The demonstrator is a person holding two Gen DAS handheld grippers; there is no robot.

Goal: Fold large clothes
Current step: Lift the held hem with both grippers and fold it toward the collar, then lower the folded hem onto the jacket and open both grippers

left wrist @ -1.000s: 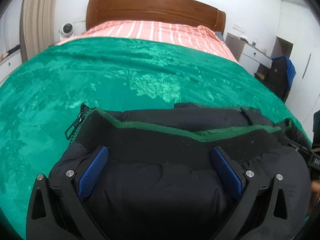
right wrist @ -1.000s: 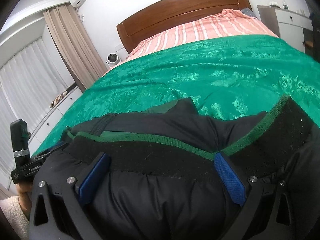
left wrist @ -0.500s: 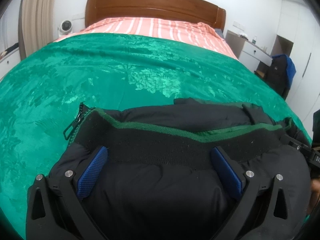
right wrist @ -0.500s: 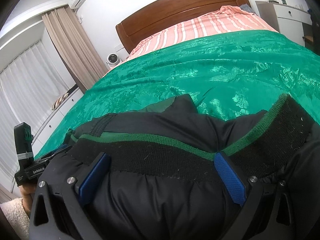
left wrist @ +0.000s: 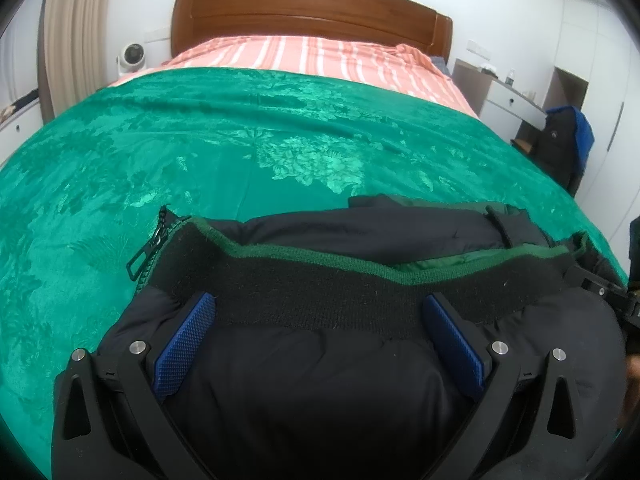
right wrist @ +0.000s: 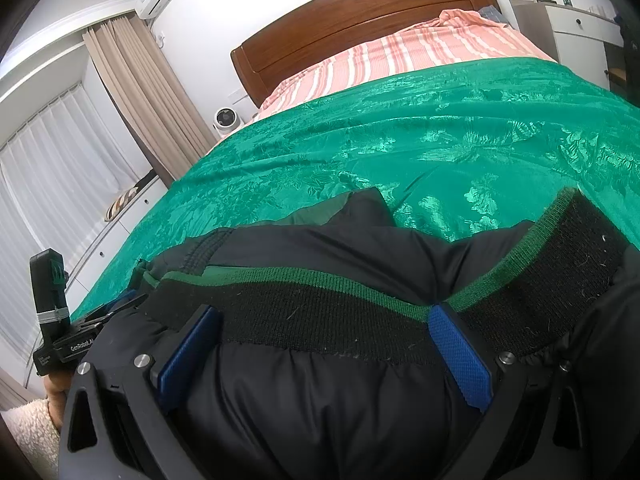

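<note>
The left tool [left wrist: 318, 334] is standing with its blue pads [left wrist: 184, 346] spread wide, and the black jacket [left wrist: 320, 392] is bulging up between them. Whether the pads are actually pressing the cloth is hard to make out, since the padded fabric is hiding their inner faces low down. The tool's rear is running off the bottom of the frame.

The right tool [right wrist: 324, 344] is looking the same: its pads [right wrist: 460, 352] are wide apart, and the jacket [right wrist: 320, 400] is filling the gap between them and covering the lower half of the left pad. Any grip on the fabric cannot be told here either.

Just ahead of both tools, the jacket's knit hem [left wrist: 320, 296], black with a green edge, is lying across the view. Beyond the hem, more of the jacket is lying folded in layers. Ahead and to the left of the left tool, a zip pull [left wrist: 146, 252] is hanging at the hem's end.

The jacket is lying on the near edge of the bed, on a green cover [left wrist: 200, 152] stretching away ahead of the tools to a striped sheet [left wrist: 312, 54] and a wooden headboard [left wrist: 304, 8].

Far left in the right view, the other tool is partly showing, with a hand [right wrist: 56, 390] cut off at the edge.
</note>
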